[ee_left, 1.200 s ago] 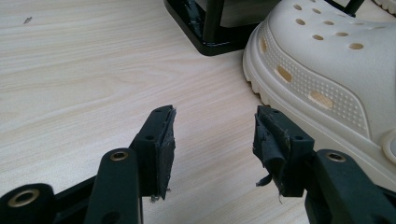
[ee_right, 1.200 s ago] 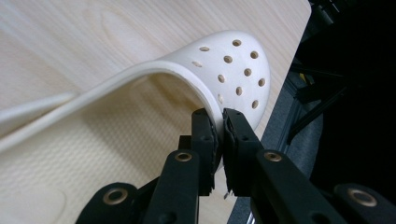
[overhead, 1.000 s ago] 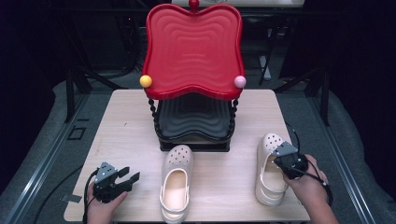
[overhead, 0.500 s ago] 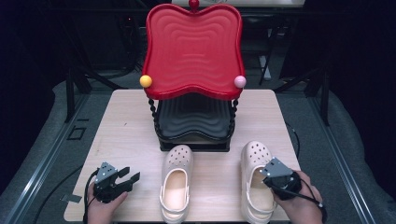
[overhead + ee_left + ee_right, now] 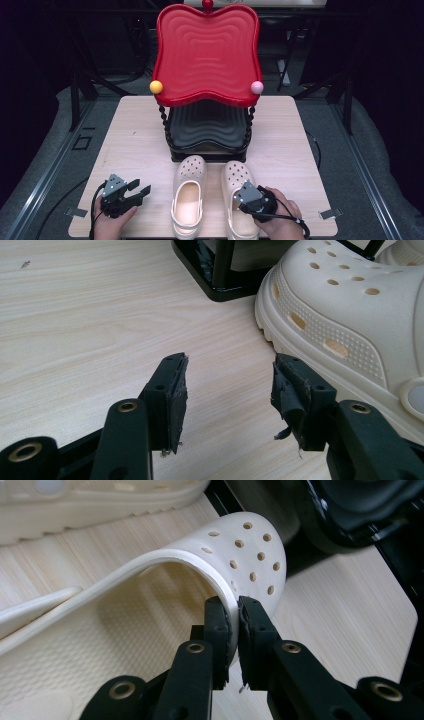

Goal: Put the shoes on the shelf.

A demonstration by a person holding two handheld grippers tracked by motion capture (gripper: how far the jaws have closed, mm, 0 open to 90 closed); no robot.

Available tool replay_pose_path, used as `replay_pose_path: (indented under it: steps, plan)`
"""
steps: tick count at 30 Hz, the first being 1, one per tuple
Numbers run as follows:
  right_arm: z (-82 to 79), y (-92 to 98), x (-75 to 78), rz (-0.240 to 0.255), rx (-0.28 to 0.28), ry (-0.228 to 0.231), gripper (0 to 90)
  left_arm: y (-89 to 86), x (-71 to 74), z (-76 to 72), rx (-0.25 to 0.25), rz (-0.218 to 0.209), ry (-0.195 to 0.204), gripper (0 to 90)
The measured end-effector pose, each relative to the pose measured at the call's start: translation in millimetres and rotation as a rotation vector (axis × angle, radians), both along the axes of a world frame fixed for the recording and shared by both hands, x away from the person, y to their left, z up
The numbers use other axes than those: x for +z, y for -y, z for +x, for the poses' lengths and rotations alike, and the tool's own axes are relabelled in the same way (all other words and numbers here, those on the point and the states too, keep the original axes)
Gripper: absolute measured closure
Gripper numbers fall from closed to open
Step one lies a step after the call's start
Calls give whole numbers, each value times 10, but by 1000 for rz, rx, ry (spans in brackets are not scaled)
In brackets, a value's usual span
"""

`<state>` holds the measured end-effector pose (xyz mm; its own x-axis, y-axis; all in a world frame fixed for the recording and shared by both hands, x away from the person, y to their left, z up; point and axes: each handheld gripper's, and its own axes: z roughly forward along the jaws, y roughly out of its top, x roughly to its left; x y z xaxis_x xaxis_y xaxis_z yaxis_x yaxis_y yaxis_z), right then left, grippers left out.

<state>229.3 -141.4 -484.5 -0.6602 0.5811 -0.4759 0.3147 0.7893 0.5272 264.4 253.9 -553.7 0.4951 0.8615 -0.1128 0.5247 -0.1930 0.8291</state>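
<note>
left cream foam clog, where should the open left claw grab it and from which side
Grip the thin upper rim of the cream foam clog's foot opening, from its left, where the open left claw sits. The rim is narrow enough to pinch, as the right claw does on the other cream clog.

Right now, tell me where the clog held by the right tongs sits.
In the high view the right clog lies at the table's front edge, beside the left clog, before the black stand, its rim pinched by the right tongs.

The right shoe [image 5: 239,200], clamped at its rim by the right gripper [image 5: 250,196], has been carried toward nine o'clock. It is now set just beside the left shoe [image 5: 189,196].
</note>
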Motion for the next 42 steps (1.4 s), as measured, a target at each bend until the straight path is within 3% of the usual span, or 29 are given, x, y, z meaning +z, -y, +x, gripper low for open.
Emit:
replay_pose_path:
  steps: [7,9,10,12,13,20,24,31,33,39,40,42]
  plan:
    - [126,-234,-81,21,22,-6,836,45,-9,-7,-14,4,3,482]
    - [143,-255,-71,-1,19,-9,836,52,-7,-10,-20,9,0,482]
    - [177,-301,-93,23,22,-8,836,70,-10,-13,-24,10,2,482]
    - [204,-341,-92,8,19,-13,836,81,-12,-14,-27,11,6,482]
    - [223,-359,-110,25,21,-11,836,85,-13,-15,-28,10,6,482]
    - [298,-447,-143,8,-15,-19,835,88,-10,-18,-30,10,5,482]
    - [334,-453,-154,62,-26,-27,833,100,-7,-22,-38,14,6,481]
    - [305,-416,-154,96,-18,-31,766,136,-7,-33,-46,17,11,481]
    - [265,-364,-121,145,-9,-35,735,142,-3,-37,-47,19,11,481]
    - [140,-217,-28,224,-14,-2,674,164,19,-54,-50,8,12,481]
    - [91,-134,-16,283,-1,1,670,173,33,-59,-53,13,9,481]
    - [55,-40,-29,332,-5,8,669,190,39,-63,-49,8,9,481]
